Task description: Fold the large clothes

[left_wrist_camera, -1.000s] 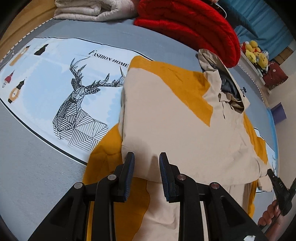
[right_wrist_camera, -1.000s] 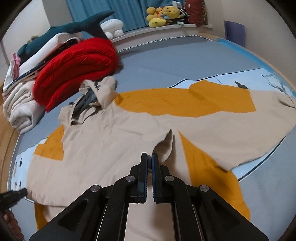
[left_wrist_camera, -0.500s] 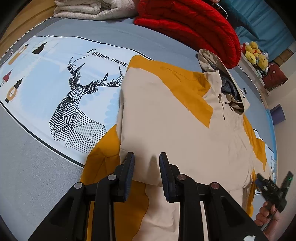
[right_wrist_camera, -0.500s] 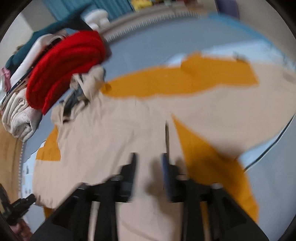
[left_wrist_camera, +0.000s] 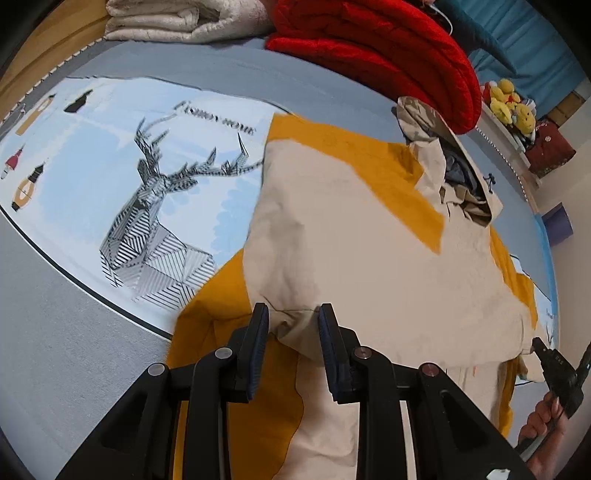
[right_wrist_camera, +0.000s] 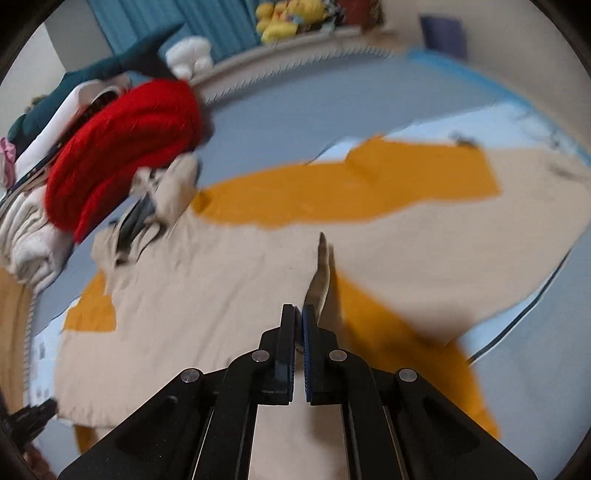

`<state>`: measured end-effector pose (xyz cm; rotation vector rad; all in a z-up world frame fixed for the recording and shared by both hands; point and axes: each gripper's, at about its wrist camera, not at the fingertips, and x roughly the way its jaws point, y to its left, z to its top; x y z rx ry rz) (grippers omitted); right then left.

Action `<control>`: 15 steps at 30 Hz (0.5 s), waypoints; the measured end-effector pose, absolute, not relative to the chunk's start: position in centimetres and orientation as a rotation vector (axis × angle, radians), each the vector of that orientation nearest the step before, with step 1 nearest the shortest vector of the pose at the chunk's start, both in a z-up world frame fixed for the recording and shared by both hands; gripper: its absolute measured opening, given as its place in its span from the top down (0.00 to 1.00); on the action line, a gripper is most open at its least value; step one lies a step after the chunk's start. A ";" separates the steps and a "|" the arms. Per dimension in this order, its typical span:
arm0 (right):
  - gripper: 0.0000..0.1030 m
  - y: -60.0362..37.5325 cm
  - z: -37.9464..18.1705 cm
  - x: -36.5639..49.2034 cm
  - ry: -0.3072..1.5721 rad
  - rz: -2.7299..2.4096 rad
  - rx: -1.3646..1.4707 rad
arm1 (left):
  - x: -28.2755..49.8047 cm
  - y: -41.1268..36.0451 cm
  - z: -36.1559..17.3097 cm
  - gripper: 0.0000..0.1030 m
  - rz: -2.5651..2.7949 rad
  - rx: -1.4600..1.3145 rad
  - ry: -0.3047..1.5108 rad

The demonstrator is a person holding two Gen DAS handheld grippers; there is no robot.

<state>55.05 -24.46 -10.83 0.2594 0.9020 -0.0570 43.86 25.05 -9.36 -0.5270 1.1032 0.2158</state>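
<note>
A large beige and mustard hooded jacket (left_wrist_camera: 369,240) lies spread on the bed, its hood (left_wrist_camera: 454,177) towards the red quilt. My left gripper (left_wrist_camera: 293,330) is shut on a thick bunched fold at the jacket's near edge, with beige cloth puckered between its pads. In the right wrist view, my right gripper (right_wrist_camera: 299,314) is shut, pinching a thin raised ridge of the jacket (right_wrist_camera: 221,288) where the sleeve meets the body. The left wrist view shows that right gripper (left_wrist_camera: 535,341) at the jacket's far right edge, held by a hand (left_wrist_camera: 539,424).
A deer-print sheet (left_wrist_camera: 155,206) covers the grey bed. A rolled red quilt (left_wrist_camera: 388,48) and folded cream blankets (left_wrist_camera: 177,22) lie beyond the hood. Yellow plush toys (left_wrist_camera: 509,107) sit on a ledge, and a teal shark plush (right_wrist_camera: 122,66) tops the pile.
The right gripper opened half a second ago and has shut again on the fabric ridge, shifting slightly over the jacket. The left gripper and its fold have stayed put.
</note>
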 end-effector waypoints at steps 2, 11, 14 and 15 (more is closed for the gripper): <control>0.93 -25.4 -11.4 55.4 0.926 -0.092 0.274 | 43.9 24.8 -9.9 0.76 0.217 -0.527 1.116; 0.66 -25.6 -12.0 55.5 0.951 -0.013 0.312 | 44.3 24.3 -13.6 0.76 0.277 -0.431 1.277; 0.51 -24.7 -14.6 57.0 1.092 0.075 0.338 | 44.0 24.6 -14.2 0.76 0.306 -0.436 1.307; 0.51 -24.6 -15.3 57.1 1.119 0.067 0.331 | 44.0 24.7 -13.7 0.76 0.299 -0.447 1.286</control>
